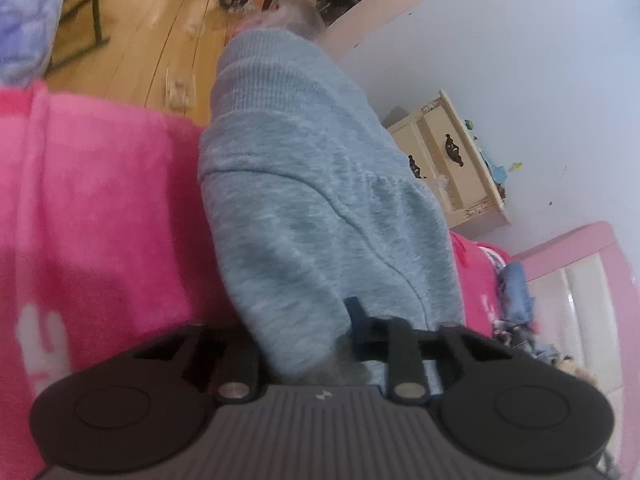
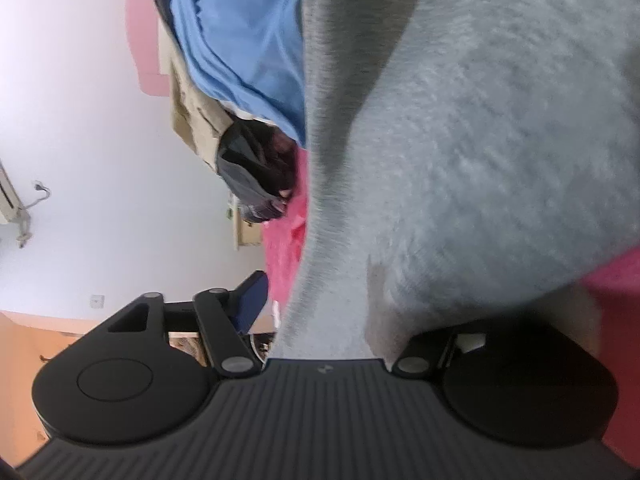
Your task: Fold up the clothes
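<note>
The pink blanket is taking up most of the left wrist view, spreading out under everything, with a wooden floor showing beyond its edge and a pale wall filling the right side. Lying over the blanket is the grey sweatshirt, a fuzzy heathered knit with a ribbed band at its far end, and it's running right down into the left gripper. That claw is pinching the cloth, its fingers mostly buried in the fabric. In the right wrist view the same grey sweatshirt is filling nearly the whole frame, bunching up against the right gripper; one blue-padded finger is sticking out clear on the left and the other is hidden under the knit, so I honestly can't tell if it's clamping. Behind it a blue garment is sitting. A small cream dresser with dark handles is standing against the wall.
</note>
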`<state>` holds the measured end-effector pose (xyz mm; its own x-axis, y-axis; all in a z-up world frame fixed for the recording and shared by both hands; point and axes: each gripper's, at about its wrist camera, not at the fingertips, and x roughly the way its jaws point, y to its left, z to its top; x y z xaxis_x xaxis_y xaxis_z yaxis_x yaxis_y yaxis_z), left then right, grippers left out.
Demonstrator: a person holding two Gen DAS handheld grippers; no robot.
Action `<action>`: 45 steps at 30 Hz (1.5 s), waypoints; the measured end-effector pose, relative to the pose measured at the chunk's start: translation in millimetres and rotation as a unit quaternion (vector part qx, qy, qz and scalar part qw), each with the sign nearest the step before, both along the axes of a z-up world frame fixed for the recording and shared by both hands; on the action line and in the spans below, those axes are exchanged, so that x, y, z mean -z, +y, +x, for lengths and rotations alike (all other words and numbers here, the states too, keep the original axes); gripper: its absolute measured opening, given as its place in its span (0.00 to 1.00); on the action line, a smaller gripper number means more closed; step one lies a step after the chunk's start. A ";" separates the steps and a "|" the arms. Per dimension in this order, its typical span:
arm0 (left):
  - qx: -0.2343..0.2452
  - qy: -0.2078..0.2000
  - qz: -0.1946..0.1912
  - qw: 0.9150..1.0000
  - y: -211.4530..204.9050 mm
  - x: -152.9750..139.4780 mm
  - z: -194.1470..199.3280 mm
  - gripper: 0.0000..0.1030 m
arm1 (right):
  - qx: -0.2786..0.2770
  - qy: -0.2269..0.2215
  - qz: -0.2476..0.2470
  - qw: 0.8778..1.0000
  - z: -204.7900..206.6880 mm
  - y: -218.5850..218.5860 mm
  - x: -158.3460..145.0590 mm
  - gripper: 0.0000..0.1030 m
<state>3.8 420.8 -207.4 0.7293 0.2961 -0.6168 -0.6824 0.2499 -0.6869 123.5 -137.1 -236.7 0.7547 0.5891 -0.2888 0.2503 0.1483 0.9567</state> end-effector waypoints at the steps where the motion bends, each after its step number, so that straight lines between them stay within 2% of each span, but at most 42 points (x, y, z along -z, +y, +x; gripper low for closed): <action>1: -0.001 0.001 0.005 1.000 -1.3 -0.4 0.4 0.20 | -0.001 0.001 -0.003 1.000 -2.7 -0.4 2.2 0.37; 4: -0.002 0.002 0.008 1.000 -1.7 -2.0 1.0 0.26 | 0.000 0.017 -0.004 1.000 -3.3 -0.8 13.1 0.32; 7: -0.003 0.003 0.011 1.000 -2.1 -3.7 1.6 0.27 | 0.015 0.025 0.003 1.000 0.9 1.6 15.8 0.36; 10: -0.004 0.004 0.014 1.000 -2.4 -5.3 2.2 0.24 | 0.019 0.025 0.007 0.999 8.3 5.7 13.1 0.41; 12: -0.004 0.004 0.016 1.000 -2.7 -6.4 2.6 0.19 | 0.015 0.025 0.007 1.000 11.2 6.7 13.8 0.37; 13: -0.005 0.004 0.017 1.000 -2.8 -7.0 2.8 0.15 | 0.013 0.025 0.008 1.000 12.5 7.1 14.2 0.29; 14: -0.005 0.004 0.018 1.000 -2.9 -7.5 3.0 0.13 | 0.010 0.030 0.004 0.999 11.5 6.0 15.2 0.15; 16: -0.005 0.005 0.020 1.000 -3.2 -8.7 3.4 0.10 | 0.003 0.040 -0.003 0.999 7.6 2.2 17.0 0.05; 23: 0.017 0.008 0.054 0.998 -8.1 -34.9 -11.4 0.09 | -0.030 0.031 -0.021 0.999 0.7 -8.8 2.9 0.04; 27: 0.023 -0.010 0.046 0.999 -10.7 -48.3 -33.9 0.08 | -0.043 0.025 -0.015 0.999 -7.3 -16.8 -8.6 0.03; 34: 0.036 -0.011 0.032 0.999 -24.1 -54.8 -92.7 0.08 | -0.059 0.027 -0.014 0.998 -41.9 -31.0 -20.6 0.03; 37: 0.047 0.000 0.041 0.998 -35.7 -55.3 -118.9 0.08 | -0.060 0.031 -0.016 0.998 -61.2 -37.2 -23.5 0.03; 45: 0.042 0.008 0.031 0.999 -54.5 -52.5 -180.6 0.08 | -0.081 0.050 -0.037 0.995 -114.6 -49.8 -30.2 0.03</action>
<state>-176.9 366.3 -154.9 0.7440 0.2723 -0.6102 -0.6673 0.3493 -0.6578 8.9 -186.9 -206.4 0.6169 0.6753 -0.4042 0.3099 0.2637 0.9135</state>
